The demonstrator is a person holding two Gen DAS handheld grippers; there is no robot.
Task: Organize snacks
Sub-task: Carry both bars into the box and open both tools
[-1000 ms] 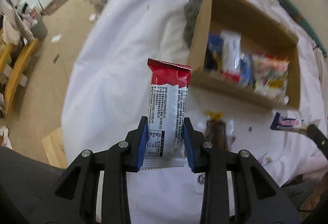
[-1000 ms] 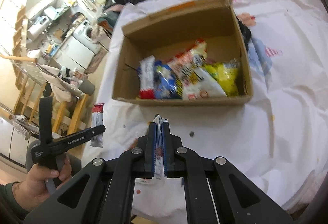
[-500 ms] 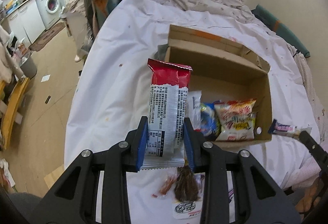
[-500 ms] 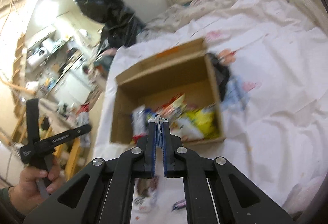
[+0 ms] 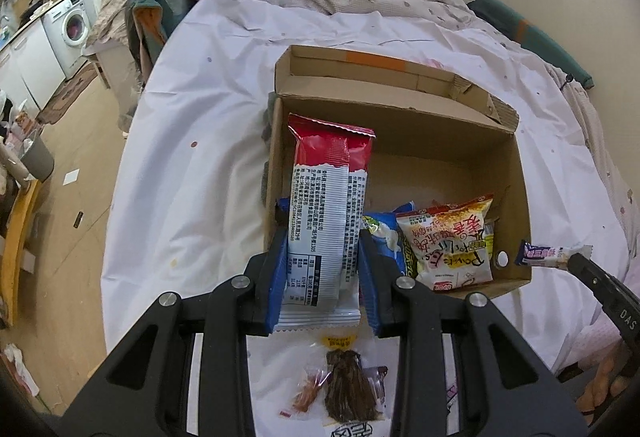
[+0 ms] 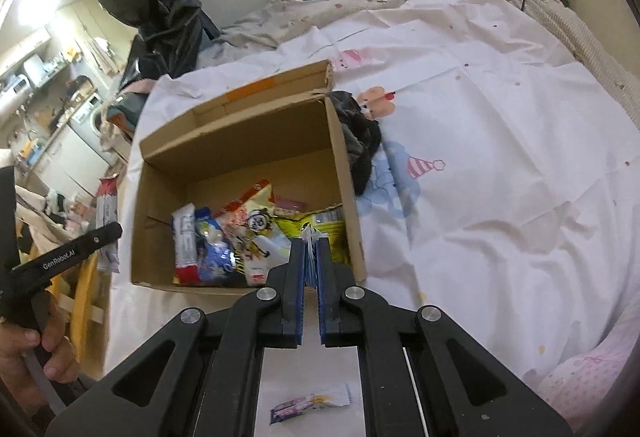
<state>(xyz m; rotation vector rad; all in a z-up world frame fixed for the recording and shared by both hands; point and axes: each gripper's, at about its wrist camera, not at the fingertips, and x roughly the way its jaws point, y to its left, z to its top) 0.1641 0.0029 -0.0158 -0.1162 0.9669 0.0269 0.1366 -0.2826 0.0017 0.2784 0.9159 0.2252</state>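
Left hand-held gripper (image 5: 323, 277) clamps a red-and-white snack packet (image 5: 326, 221) upright over the open brown cardboard box (image 5: 516, 173), whose far half lies bare; right hand-held gripper (image 6: 311, 277) pinches a thin blue wrapper (image 6: 310, 257) edge-on

The packet (image 5: 328, 221) is red above white with black print, the box (image 5: 516, 173) plain brown with an orange strip, the sheet (image 6: 500, 157) white with pastel cartoon figures.

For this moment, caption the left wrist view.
Left gripper holds a red-and-white snack packet upright over the open cardboard box.
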